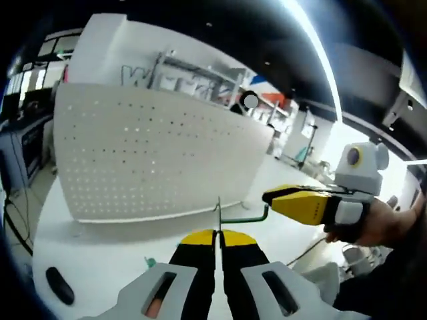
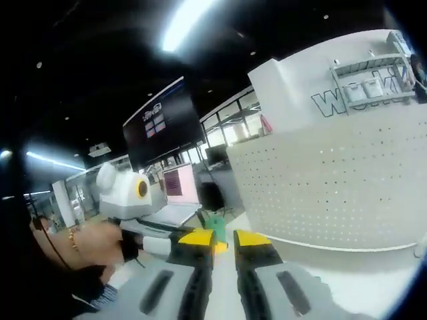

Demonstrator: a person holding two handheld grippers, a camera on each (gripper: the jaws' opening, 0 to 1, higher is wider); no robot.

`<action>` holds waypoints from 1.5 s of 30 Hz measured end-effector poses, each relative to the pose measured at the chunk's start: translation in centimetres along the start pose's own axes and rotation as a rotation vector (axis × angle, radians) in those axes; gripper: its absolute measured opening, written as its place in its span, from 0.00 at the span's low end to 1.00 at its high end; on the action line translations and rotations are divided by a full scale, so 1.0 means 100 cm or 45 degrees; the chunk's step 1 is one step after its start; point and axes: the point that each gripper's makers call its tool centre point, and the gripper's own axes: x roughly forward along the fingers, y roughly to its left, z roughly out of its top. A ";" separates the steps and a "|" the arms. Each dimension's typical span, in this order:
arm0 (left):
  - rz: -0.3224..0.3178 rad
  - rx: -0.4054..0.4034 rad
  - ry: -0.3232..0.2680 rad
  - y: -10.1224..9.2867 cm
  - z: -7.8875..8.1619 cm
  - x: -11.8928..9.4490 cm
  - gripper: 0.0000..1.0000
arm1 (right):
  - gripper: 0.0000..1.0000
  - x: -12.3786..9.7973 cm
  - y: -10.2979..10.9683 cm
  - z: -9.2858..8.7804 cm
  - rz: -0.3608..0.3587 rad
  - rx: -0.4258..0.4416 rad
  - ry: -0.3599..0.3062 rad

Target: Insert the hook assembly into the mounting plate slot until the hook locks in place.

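Green hook [image 1: 243, 217] — both grippers' fingers pinch it | pegboard [image 1: 153, 157] behind

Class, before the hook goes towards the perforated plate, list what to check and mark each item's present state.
1. Left gripper shut on the green hook: ok.
2. Right gripper gripping the hook's other end: cannot tell.
3. Mounting plate upright and in both views: ok.
4. Hook seated in the mounting plate: not ok, it is held in front, apart from it.
5. Target slot picked out: cannot tell.
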 end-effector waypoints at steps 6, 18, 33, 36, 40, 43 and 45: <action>0.024 0.024 -0.025 0.003 0.005 -0.003 0.01 | 0.09 0.003 0.004 0.004 0.027 0.049 -0.005; 0.023 0.226 -0.043 -0.015 0.015 -0.001 0.01 | 0.11 0.012 0.009 0.001 0.034 0.098 -0.006; -0.008 0.238 -0.087 -0.019 0.023 -0.001 0.01 | 0.04 0.015 0.005 0.005 0.035 0.089 -0.032; -0.010 0.241 -0.097 -0.020 0.024 0.000 0.01 | 0.02 0.015 0.007 0.005 0.049 0.108 -0.037; -0.006 0.278 -0.086 -0.019 0.023 0.001 0.02 | 0.02 0.016 0.006 0.003 0.050 0.160 -0.044; -0.005 0.282 -0.078 -0.018 0.021 0.001 0.02 | 0.01 0.017 0.005 0.001 0.047 0.161 -0.034; -0.010 0.282 -0.078 -0.017 0.020 0.003 0.02 | 0.01 0.017 0.005 0.000 0.038 0.138 -0.029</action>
